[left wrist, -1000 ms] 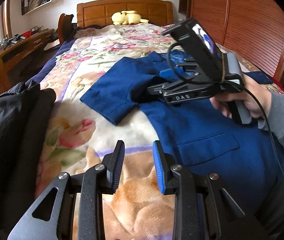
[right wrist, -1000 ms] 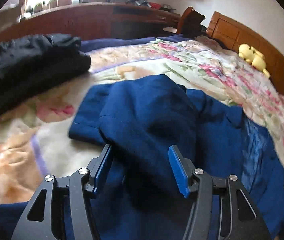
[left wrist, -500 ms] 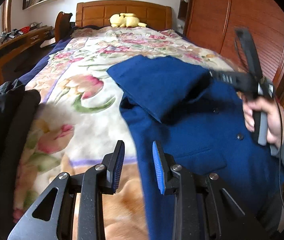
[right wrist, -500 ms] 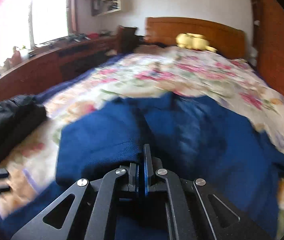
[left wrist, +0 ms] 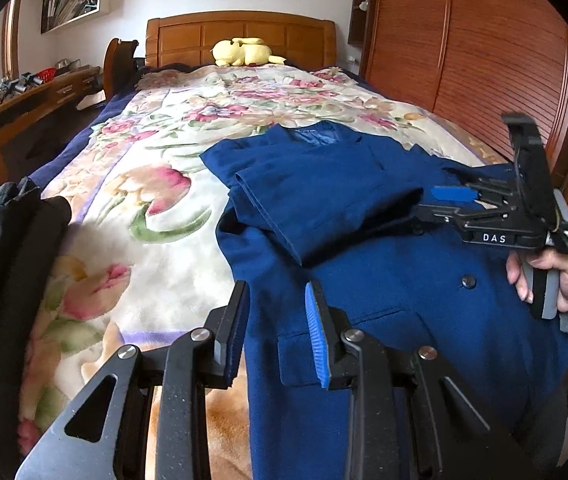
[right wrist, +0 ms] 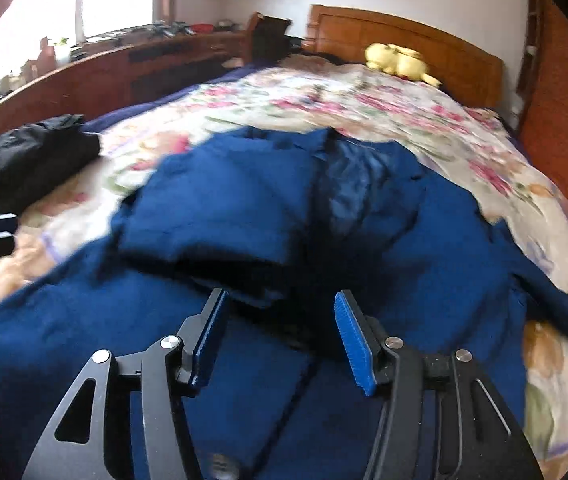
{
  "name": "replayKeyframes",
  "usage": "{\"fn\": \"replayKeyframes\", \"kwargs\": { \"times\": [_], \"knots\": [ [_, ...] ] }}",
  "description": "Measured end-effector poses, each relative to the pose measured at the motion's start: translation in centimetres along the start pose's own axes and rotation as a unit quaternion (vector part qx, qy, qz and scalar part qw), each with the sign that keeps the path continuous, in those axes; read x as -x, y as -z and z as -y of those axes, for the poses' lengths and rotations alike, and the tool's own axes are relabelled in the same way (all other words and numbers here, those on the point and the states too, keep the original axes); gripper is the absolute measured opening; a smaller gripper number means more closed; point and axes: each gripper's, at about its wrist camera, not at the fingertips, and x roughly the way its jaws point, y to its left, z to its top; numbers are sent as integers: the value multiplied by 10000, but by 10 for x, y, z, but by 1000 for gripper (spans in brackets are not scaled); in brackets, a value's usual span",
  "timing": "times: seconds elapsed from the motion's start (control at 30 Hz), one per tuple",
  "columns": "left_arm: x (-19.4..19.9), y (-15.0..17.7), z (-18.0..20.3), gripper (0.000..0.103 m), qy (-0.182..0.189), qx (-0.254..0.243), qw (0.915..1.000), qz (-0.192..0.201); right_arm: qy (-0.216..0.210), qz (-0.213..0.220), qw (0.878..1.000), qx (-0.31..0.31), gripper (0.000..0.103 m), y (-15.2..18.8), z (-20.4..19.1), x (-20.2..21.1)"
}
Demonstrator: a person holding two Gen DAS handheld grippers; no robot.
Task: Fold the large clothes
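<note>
While blue coat (left wrist: 383, 264) hugs right bed edge, floral blanket (left wrist: 156, 200) left lies bare.

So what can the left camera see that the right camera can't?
Only the left wrist view shows the person's hand holding the right gripper, plus the jacket's button. Only the right wrist view shows the bright window. Both show the blue jacket on the flowery blanket, the black clothes, and the yellow plush toy.
</note>
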Motion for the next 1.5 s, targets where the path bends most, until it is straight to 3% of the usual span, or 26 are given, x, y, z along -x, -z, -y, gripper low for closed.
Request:
{"fn": "replayKeyframes", "kwargs": {
  "times": [0.1, 0.17, 0.27, 0.33, 0.53, 0.7, 0.73, 0.77, 0.8, 0.83, 0.87, 0.93, 1.17, 1.27, 1.5],
  "knots": [
    [4, 3, -4, 30, -109, 40, 9999, -22, -334, 143, 9990, 276, 57, -10, -19, -3],
    [6, 6, -8, 30, -138, 100, 9998, -59, -185, 250, 9982, 520, 57, -17, -39, -4],
    [10, 13, -13, 30, -232, 106, 9997, -58, -600, 176, 9962, 606, 57, -26, -55, -20],
    [13, 19, -15, 30, -306, 95, 9995, -67, -535, 147, 9966, 610, 57, -30, -60, -32],
    [17, 31, -25, 30, -262, 254, 9993, -116, -996, -575, 9896, 868, 57, -31, -80, -79],
    [16, 36, -28, 30, -317, 276, 9990, -168, -670, -898, 9855, 1275, 56, -22, -87, -97],
    [16, 36, -28, 30, -328, 281, 9989, -176, -615, -883, 9860, 1277, 54, -21, -86, -97],
    [16, 36, -28, 30, -344, 291, 9988, -186, -588, -841, 9869, 1241, 38, -21, -84, -96],
    [16, 36, -28, 30, -346, 302, 9988, -187, -536, -779, 9883, 1197, 30, -21, -81, -95],
    [16, 37, -27, 30, -336, 305, 9988, -180, -455, -686, 9903, 1123, 18, -21, -75, -90],
    [17, 36, -26, 30, -324, 302, 9989, -172, -483, -573, 9923, 983, 16, -20, -67, -83],
    [18, 35, -22, 30, -278, 284, 9991, -132, -597, -236, 9962, 587, 14, -20, -48, -65],
    [15, 28, -3, 30, -87, 242, 9997, 0, -30, 768, 9959, -474, 13, 4, 24, 24],
    [13, 23, 7, 30, -9, 188, 9998, 30, 199, 923, 9920, -838, 13, 25, 50, 57],
    [9, 17, 28, 30, 79, 12, 10000, -11, 294, 954, 9778, -1843, 13, 95, 84, 117]
  ]
}}
